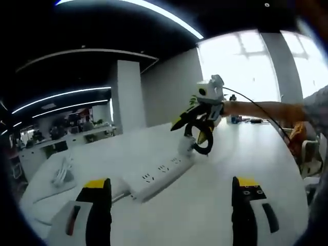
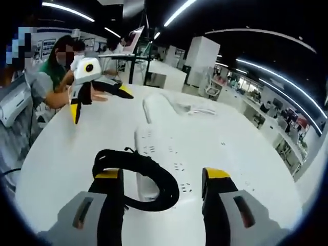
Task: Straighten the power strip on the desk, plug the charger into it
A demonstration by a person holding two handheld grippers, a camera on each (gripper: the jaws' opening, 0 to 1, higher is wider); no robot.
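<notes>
A white power strip point(image 1: 159, 177) lies slantwise on the white table point(image 1: 230, 169), just beyond my left gripper point(image 1: 171, 184), which is open and holds nothing. At the strip's far end a white charger point(image 1: 185, 145) stands upright with its black cable loop point(image 1: 204, 146). My right gripper point(image 1: 192, 130) hovers over them. In the right gripper view the strip point(image 2: 154, 143) runs away from my right gripper point(image 2: 164, 177), whose jaws stand wide apart. The cable loop point(image 2: 141, 171) lies between them against the left jaw, over the charger point(image 2: 148, 190). The left gripper point(image 2: 100, 101) hangs at the far left.
A white cord bundle point(image 1: 61, 174) lies near the table's left edge, and white cord point(image 2: 184, 108) trails past the strip's far end. A person's arm point(image 1: 266, 109) reaches in from the right. People point(image 2: 56, 72) sit at the table's left side. Office desks point(image 2: 169, 72) stand behind.
</notes>
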